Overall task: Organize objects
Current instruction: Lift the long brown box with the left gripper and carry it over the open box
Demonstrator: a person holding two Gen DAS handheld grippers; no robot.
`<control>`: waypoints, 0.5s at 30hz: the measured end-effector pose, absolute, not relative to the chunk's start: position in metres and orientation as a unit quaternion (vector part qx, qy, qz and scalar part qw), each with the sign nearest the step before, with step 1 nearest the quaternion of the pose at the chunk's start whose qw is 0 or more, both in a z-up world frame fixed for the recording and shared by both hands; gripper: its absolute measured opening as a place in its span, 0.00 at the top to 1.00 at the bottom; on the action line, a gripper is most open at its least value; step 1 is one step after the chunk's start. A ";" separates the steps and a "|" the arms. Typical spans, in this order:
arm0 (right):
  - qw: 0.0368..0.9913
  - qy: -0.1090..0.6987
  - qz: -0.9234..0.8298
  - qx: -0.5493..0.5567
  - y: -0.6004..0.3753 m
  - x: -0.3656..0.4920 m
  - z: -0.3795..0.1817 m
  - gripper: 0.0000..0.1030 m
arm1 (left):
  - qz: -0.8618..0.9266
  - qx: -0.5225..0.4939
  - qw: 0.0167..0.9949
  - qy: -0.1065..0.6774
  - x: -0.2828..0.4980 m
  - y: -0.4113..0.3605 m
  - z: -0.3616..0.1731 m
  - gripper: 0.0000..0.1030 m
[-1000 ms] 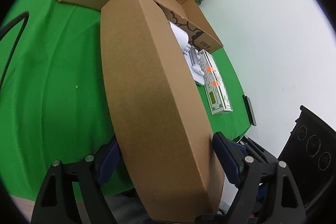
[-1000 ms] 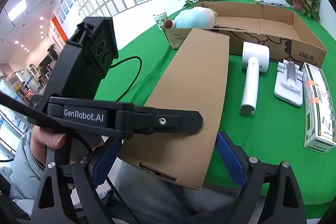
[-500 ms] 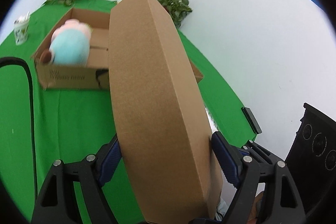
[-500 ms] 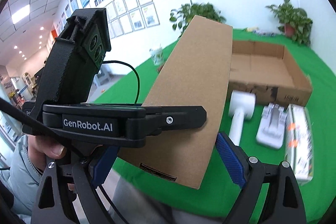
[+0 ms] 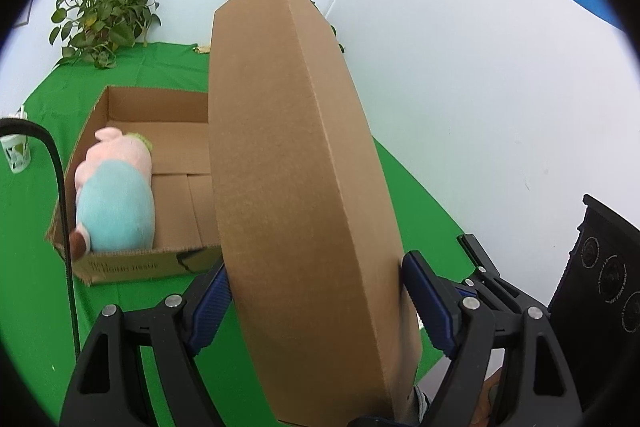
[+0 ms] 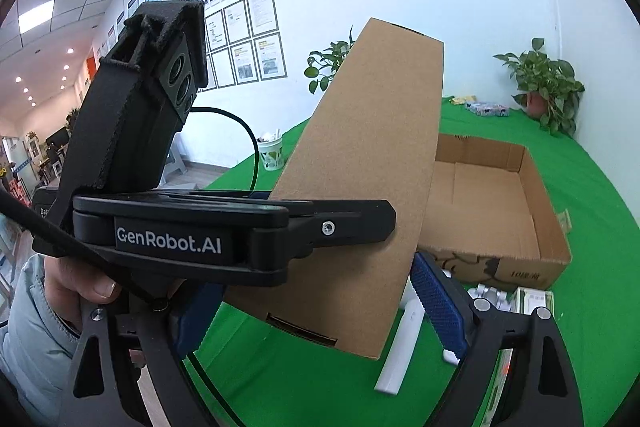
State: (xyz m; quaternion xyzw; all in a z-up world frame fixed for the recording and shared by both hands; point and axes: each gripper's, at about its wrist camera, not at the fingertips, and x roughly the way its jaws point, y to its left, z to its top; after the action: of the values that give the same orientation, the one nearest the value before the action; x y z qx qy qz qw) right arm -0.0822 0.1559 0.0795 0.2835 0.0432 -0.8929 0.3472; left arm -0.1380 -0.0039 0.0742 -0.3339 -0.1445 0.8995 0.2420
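My left gripper is shut on a long flat brown cardboard box and holds it tilted up, above the green table. The box also shows in the right wrist view, with the left gripper clamped on its near end. My right gripper is open under the box's near end; I cannot tell whether its blue pads touch the box. An open cardboard carton lies behind, holding a blue and pink plush toy.
On the green cloth near the carton lie a white handheld device, a white stand and a green-white packet. Potted plants and a paper cup stand at the back. A black cable runs left.
The held box has been lifted and tipped further upward, off the table. Both cameras now look higher, and the carton's inside with the plush toy has come into view.
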 end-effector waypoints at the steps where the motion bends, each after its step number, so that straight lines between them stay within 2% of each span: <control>1: 0.347 0.045 -0.893 0.283 0.154 -0.087 0.081 0.14 | 0.901 -0.331 0.240 -0.143 -0.142 -0.005 0.076 0.21; 15: 0.348 0.072 -0.893 0.275 0.110 -0.156 0.113 0.14 | 0.911 -0.312 0.230 -0.144 -0.195 -0.029 0.100 0.21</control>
State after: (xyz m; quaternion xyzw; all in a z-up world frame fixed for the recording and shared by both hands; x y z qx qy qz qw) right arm -0.1563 0.1099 0.1127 0.2749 0.0717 -0.8933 0.3484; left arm -0.1946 -0.0286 0.0997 -0.3115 -0.1442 0.9106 0.2302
